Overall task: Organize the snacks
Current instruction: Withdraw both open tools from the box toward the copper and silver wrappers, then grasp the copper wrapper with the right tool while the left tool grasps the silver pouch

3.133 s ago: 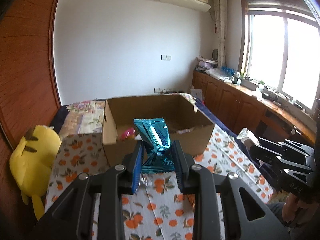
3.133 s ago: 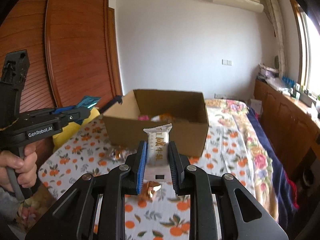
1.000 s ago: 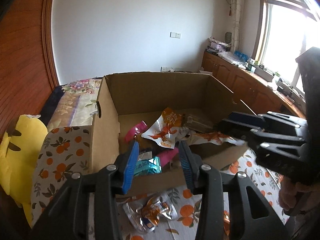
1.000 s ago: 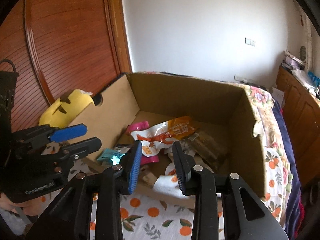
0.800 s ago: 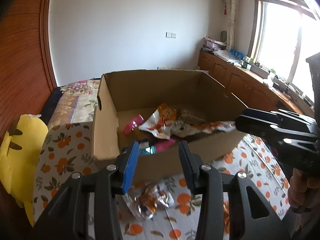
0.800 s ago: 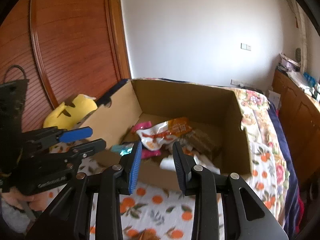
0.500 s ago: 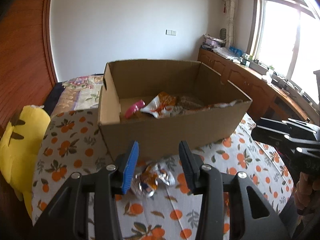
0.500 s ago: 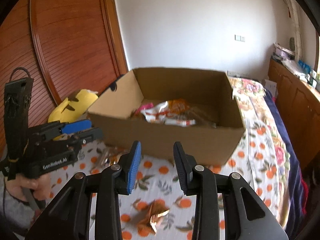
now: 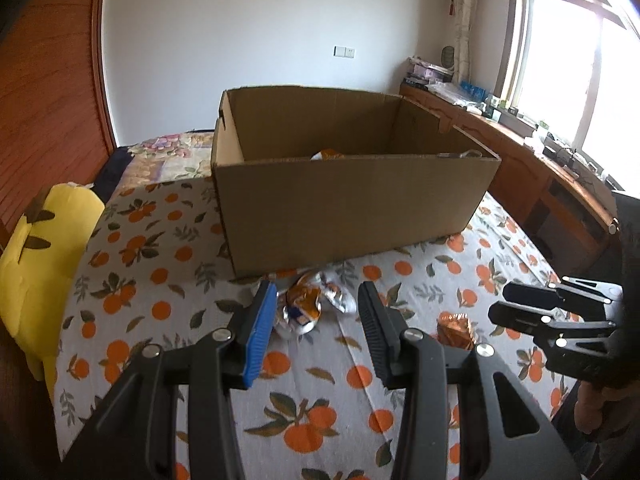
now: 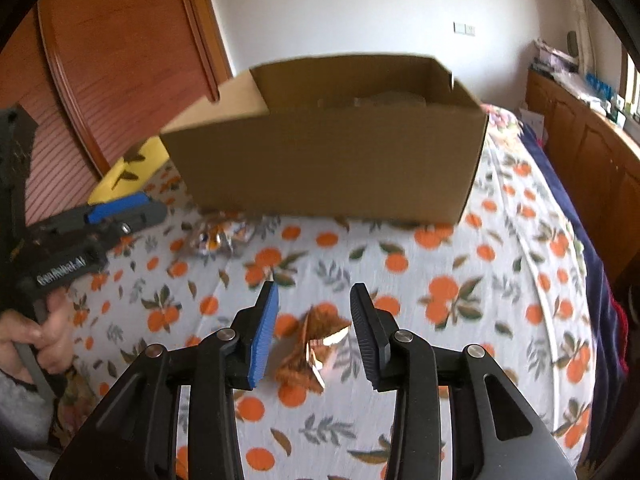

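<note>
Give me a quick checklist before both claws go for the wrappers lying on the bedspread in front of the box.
1. Left claw empty and open: ok.
2. Right claw empty and open, jaws just been opening: ok.
3. Crinkled silver-and-orange foil snack packets lined up between the left claw's jaws: ok.
4. Crumpled copper-brown foil wrapper between the right claw's jaws, pads not pressing: ok.
5. Open brown cardboard box upright with room inside: ok.
6. The two claws apart from each other: ok.
</note>
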Motion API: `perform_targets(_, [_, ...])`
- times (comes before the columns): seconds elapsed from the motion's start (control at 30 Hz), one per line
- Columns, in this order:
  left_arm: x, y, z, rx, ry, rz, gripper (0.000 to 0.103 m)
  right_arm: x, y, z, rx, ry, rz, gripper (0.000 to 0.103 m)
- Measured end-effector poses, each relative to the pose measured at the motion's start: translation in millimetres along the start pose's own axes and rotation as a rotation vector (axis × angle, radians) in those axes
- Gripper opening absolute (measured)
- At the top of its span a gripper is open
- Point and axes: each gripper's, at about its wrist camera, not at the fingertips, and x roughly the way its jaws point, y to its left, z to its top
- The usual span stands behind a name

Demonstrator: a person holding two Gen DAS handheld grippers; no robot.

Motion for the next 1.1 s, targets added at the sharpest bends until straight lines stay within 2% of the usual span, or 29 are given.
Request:
perform_targets(0.23, [-0.5, 2.5, -13.0, 0.003, 0.028, 0.008, 0.042, 17.3, 1.7, -19.9, 0.008, 0.067, 0.001, 0.037])
perform_targets(0.67, [10.2, 8.6, -22.0, 0.015, 0.071, 0.002, 0.043, 36.5, 2.1, -28.1, 0.011, 0.117, -0.013, 0.037])
perform_targets(0.8, [20.5, 9.0, -21.7, 0.046, 0.087, 0.010, 0.043, 45.1, 4.6, -27.9, -0.020, 0.124, -0.032, 0.036])
perform_targets(0.93, [32.3, 11.3, -14.8, 0.088, 0.102, 0.022, 0.043, 49.6, 6.9, -26.4, -0.067, 0.107, -0.073, 0.027])
perform_targets(1.1, [43.5, 8.0, -0.8, 0.187, 0.091, -0.006, 0.043, 50.6, 4.3, -28.0, -0.079, 0.073, -0.056, 0.027])
